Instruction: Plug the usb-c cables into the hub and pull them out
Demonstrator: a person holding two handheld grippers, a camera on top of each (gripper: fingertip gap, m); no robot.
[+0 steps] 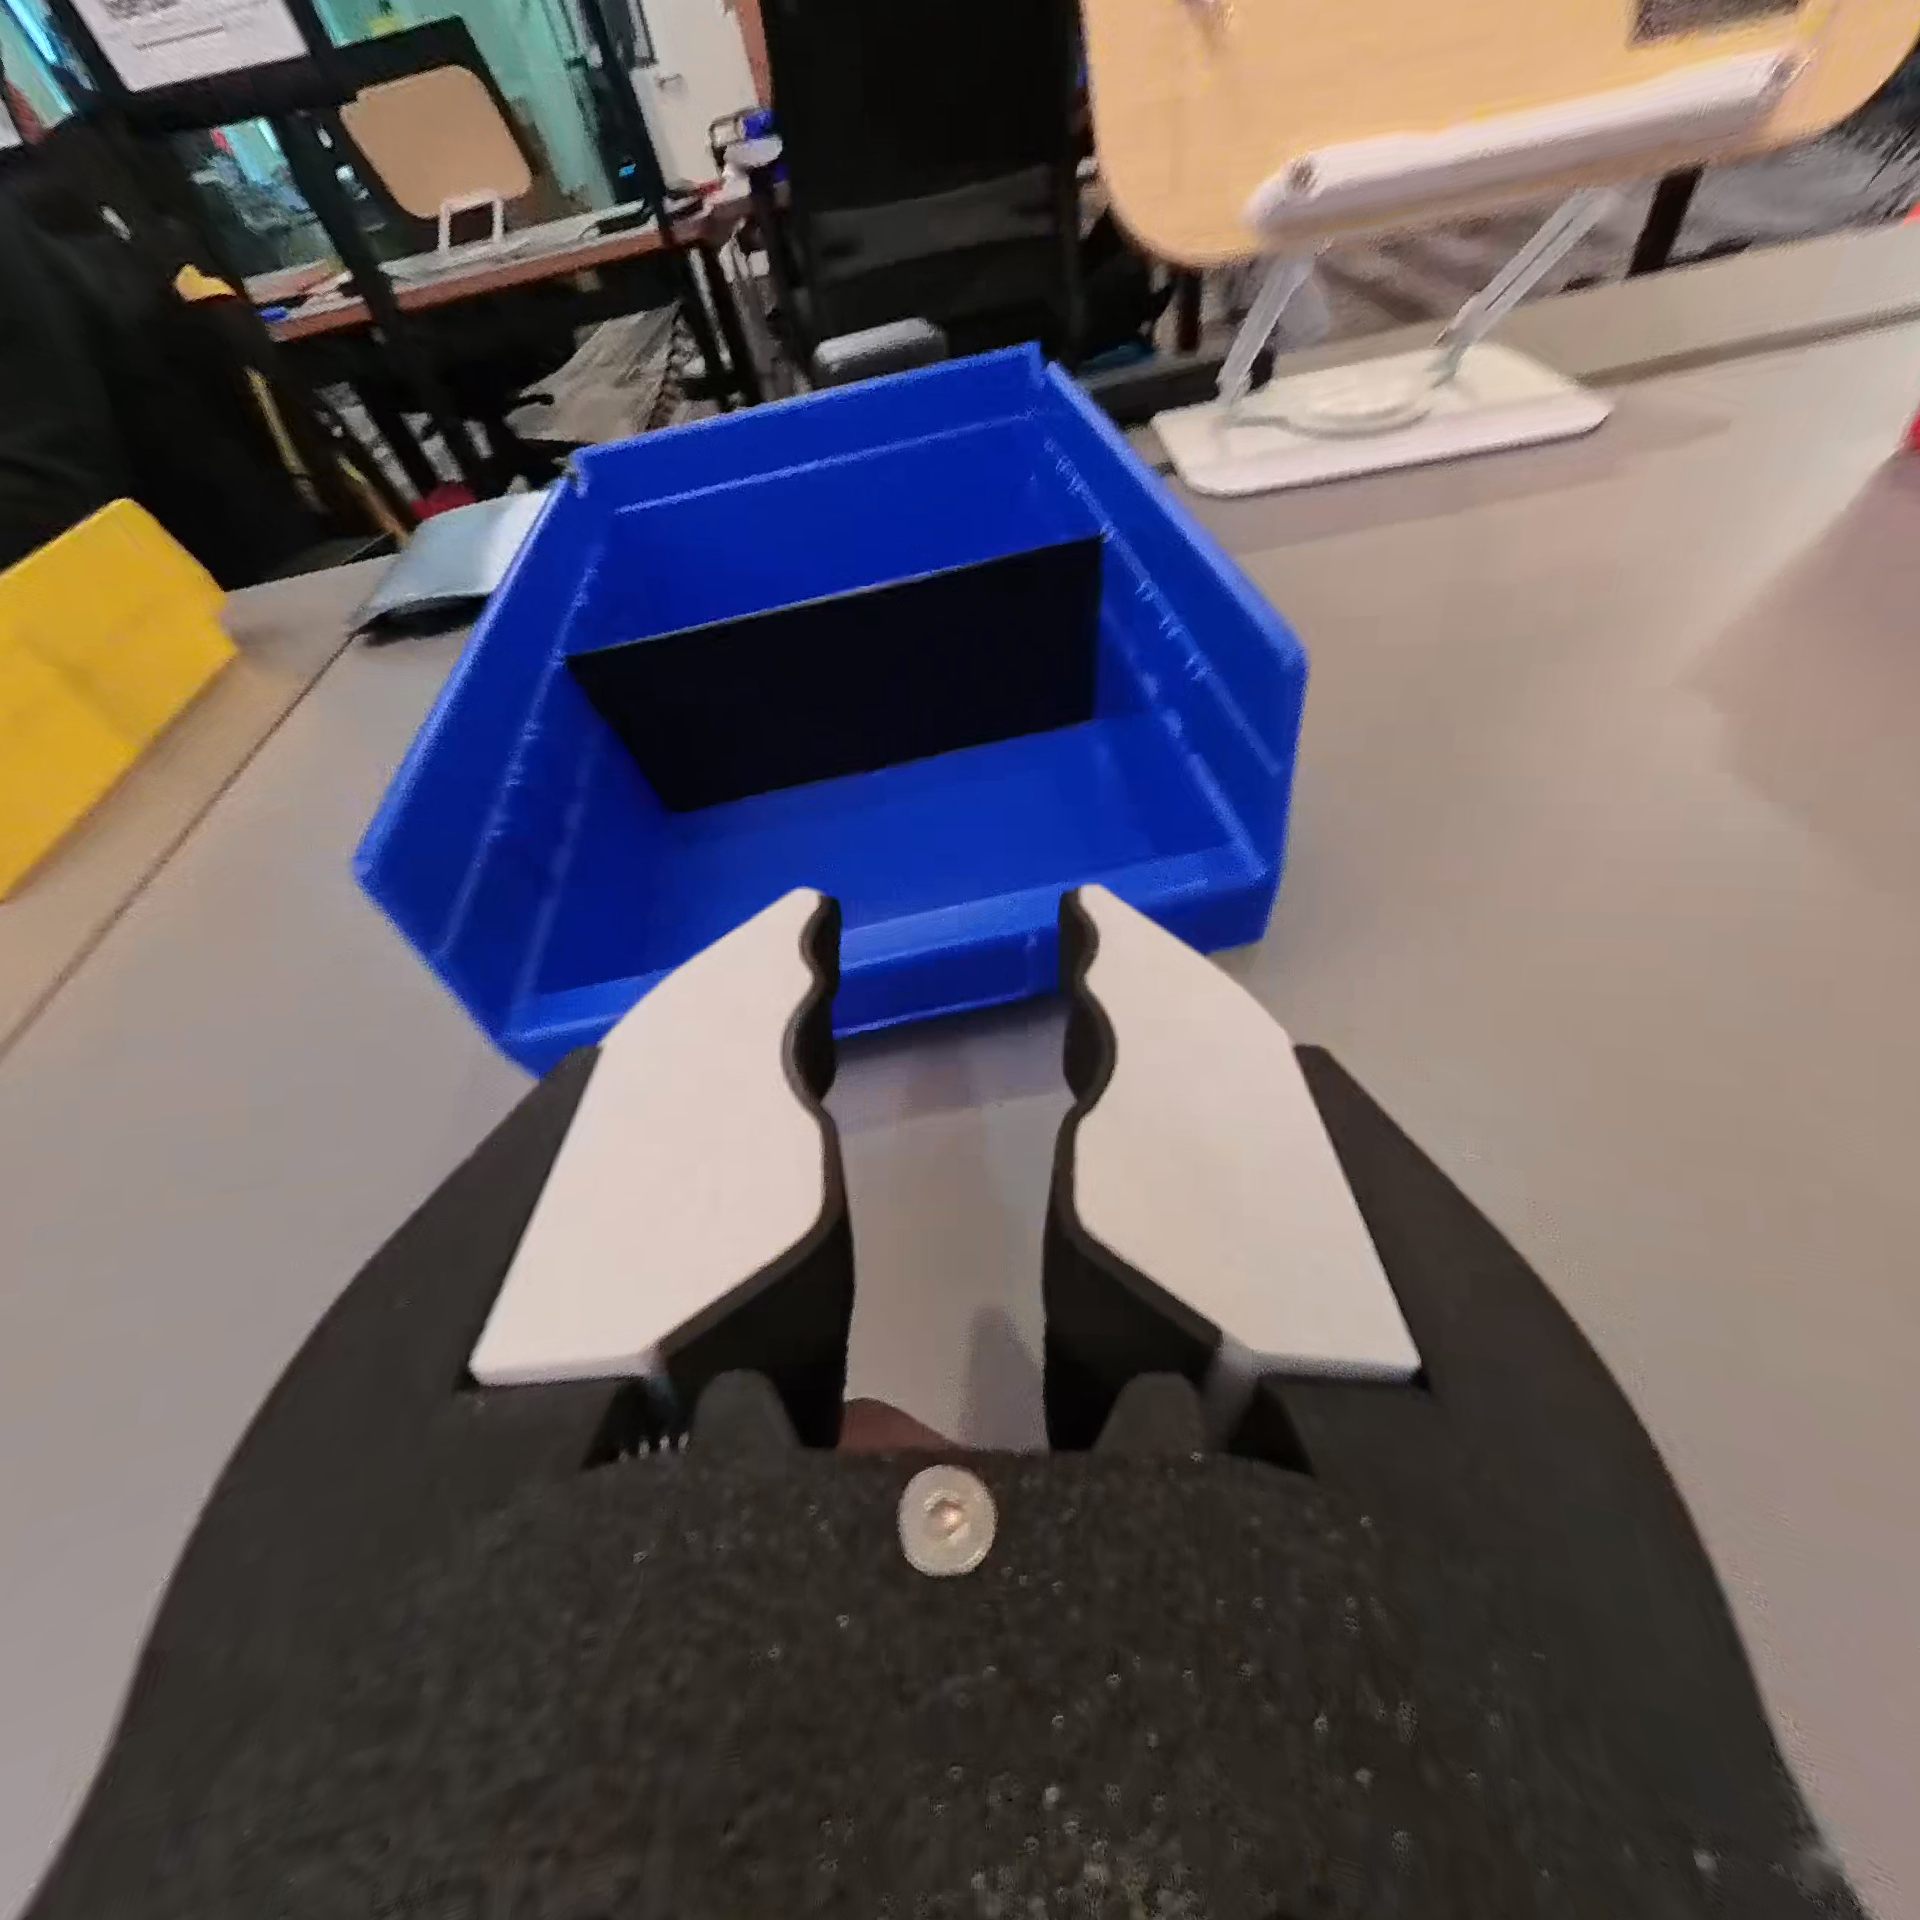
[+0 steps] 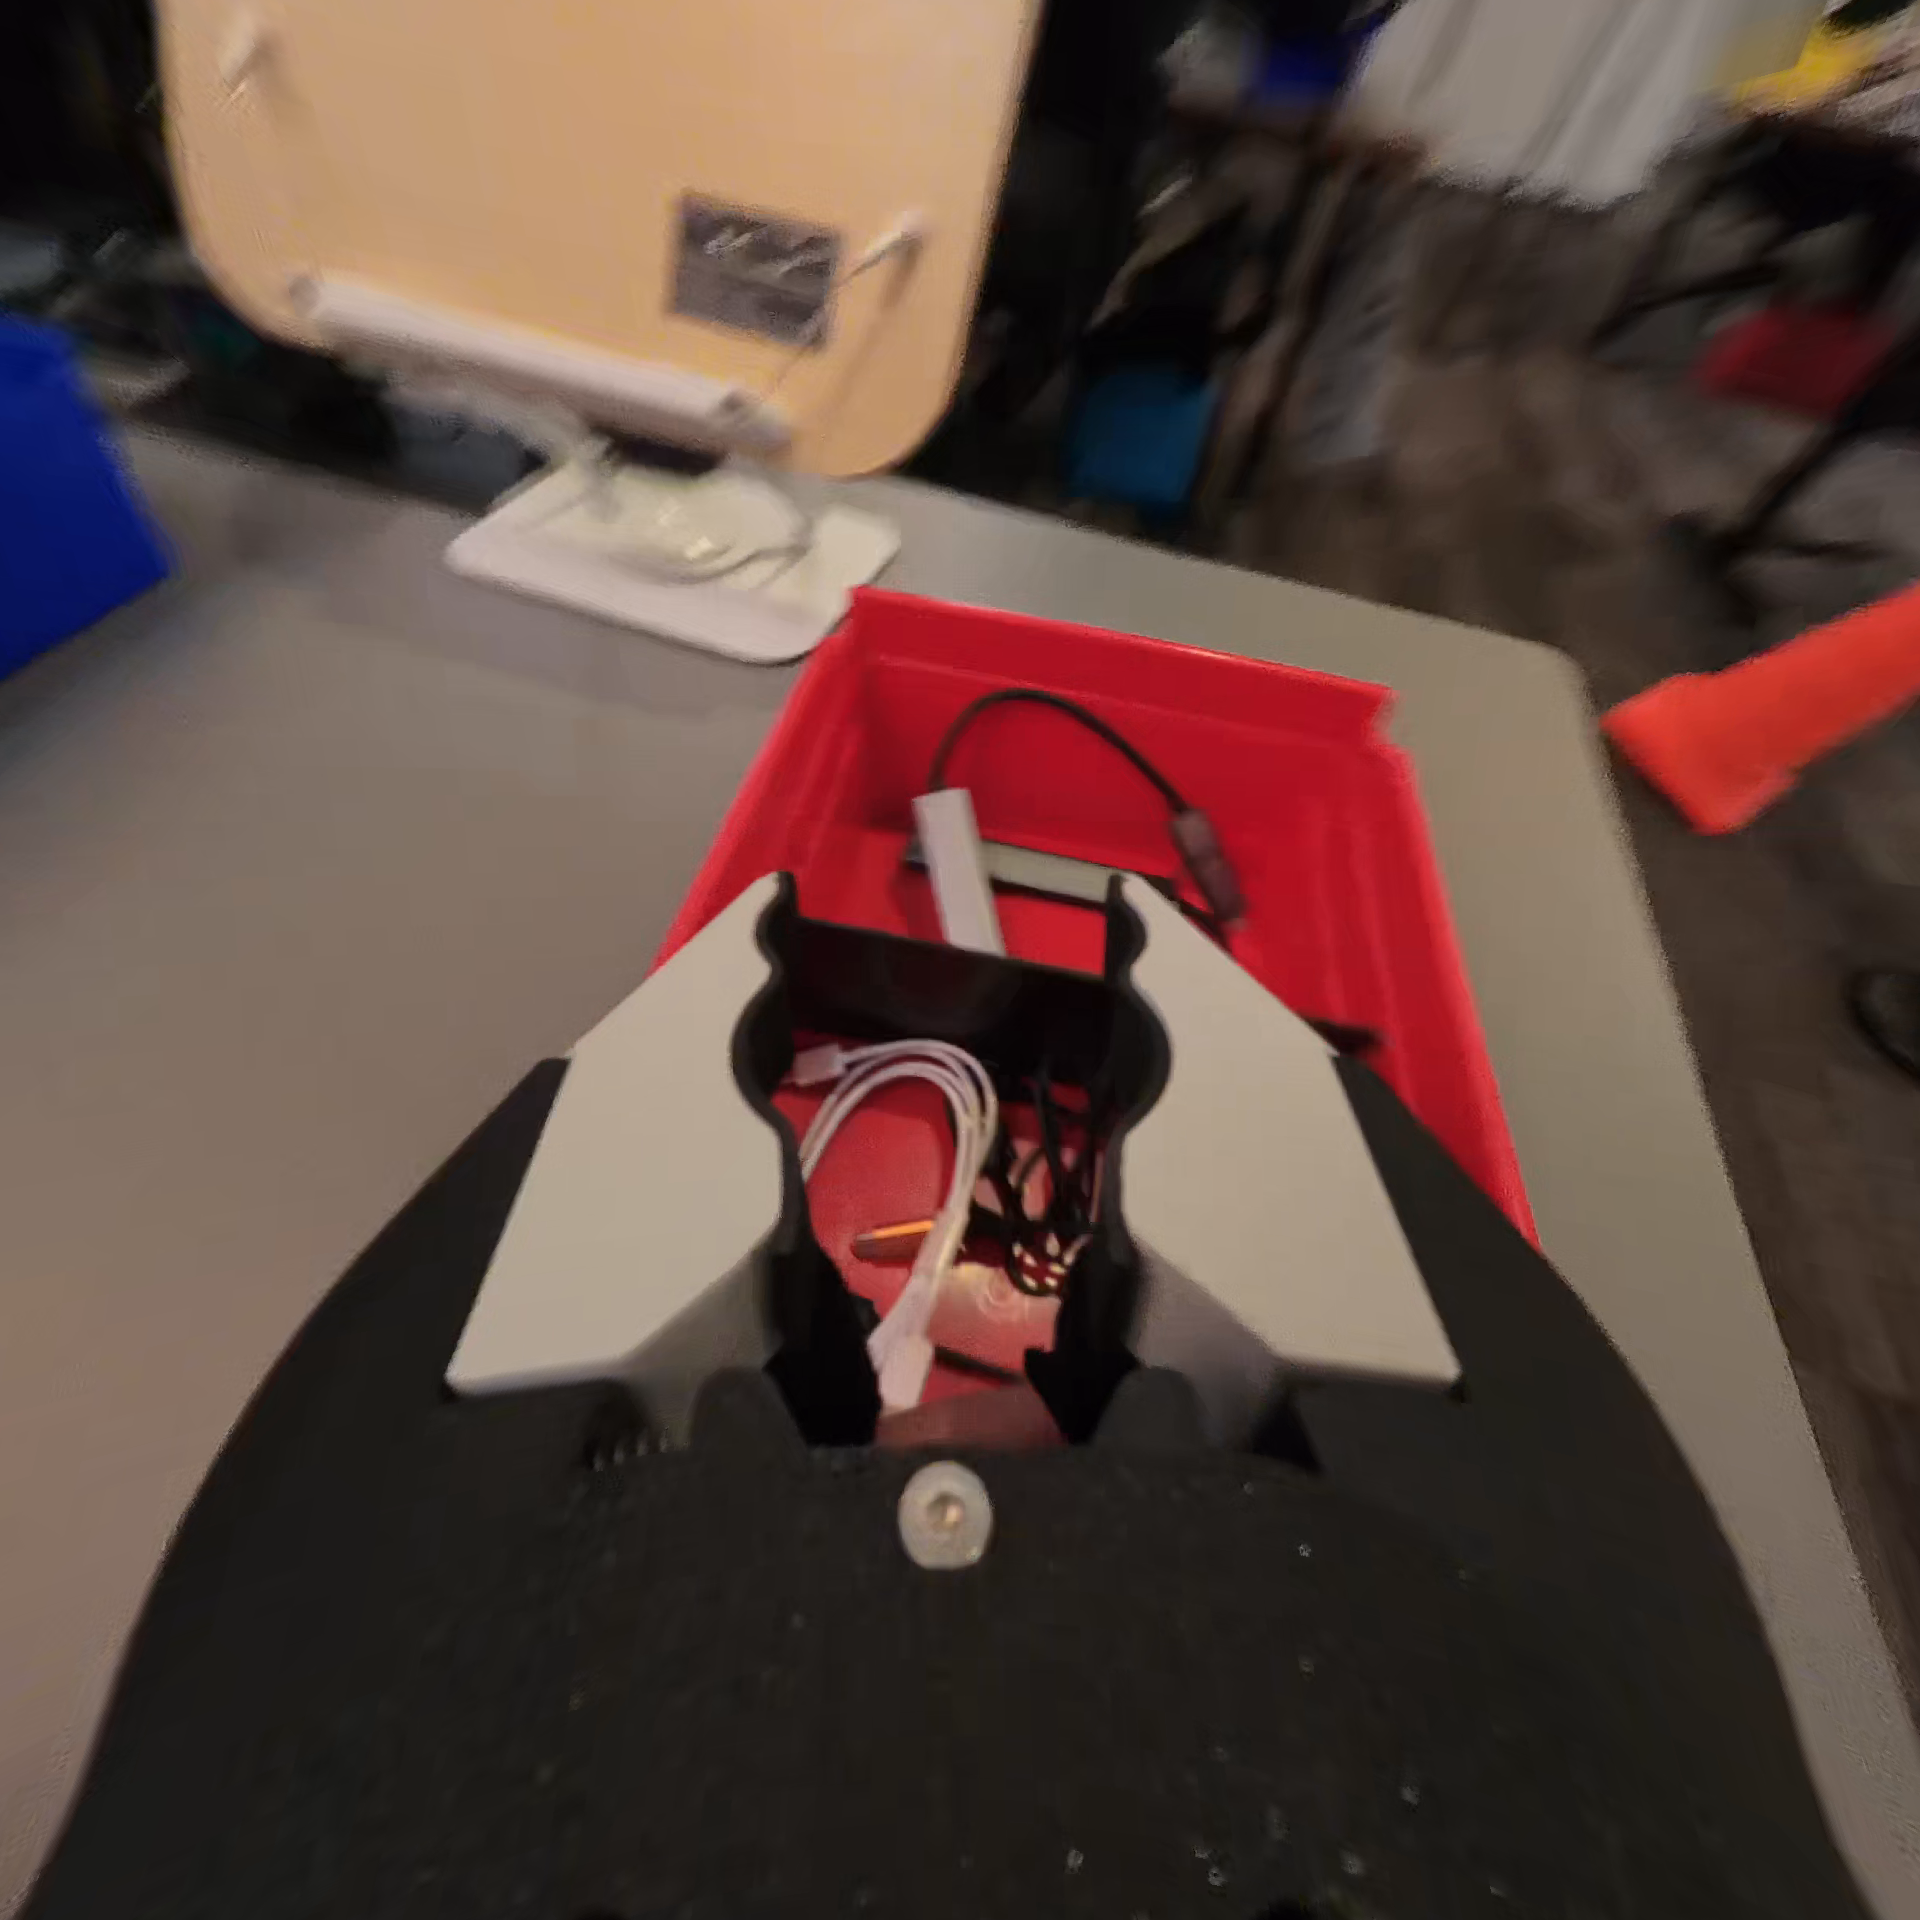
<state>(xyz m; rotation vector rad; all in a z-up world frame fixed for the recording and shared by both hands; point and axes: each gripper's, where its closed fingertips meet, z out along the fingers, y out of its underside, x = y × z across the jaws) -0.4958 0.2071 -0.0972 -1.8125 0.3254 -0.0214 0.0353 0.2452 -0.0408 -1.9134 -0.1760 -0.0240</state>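
Red bin [image 2: 1340,883]: hub [image 2: 961,878], white cable [image 2: 914,1101] | right gripper [image 2: 943,914] fingers apart

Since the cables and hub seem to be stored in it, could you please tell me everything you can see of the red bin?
The red bin is an open-topped box of what looks like moulded plastic, standing upright on the grey table near its right edge. A black divider crosses it. The far compartment holds a silver hub with a black lead; the near one holds a white cable and tangled black cables. The open right gripper hovers over it. The picture is blurred.
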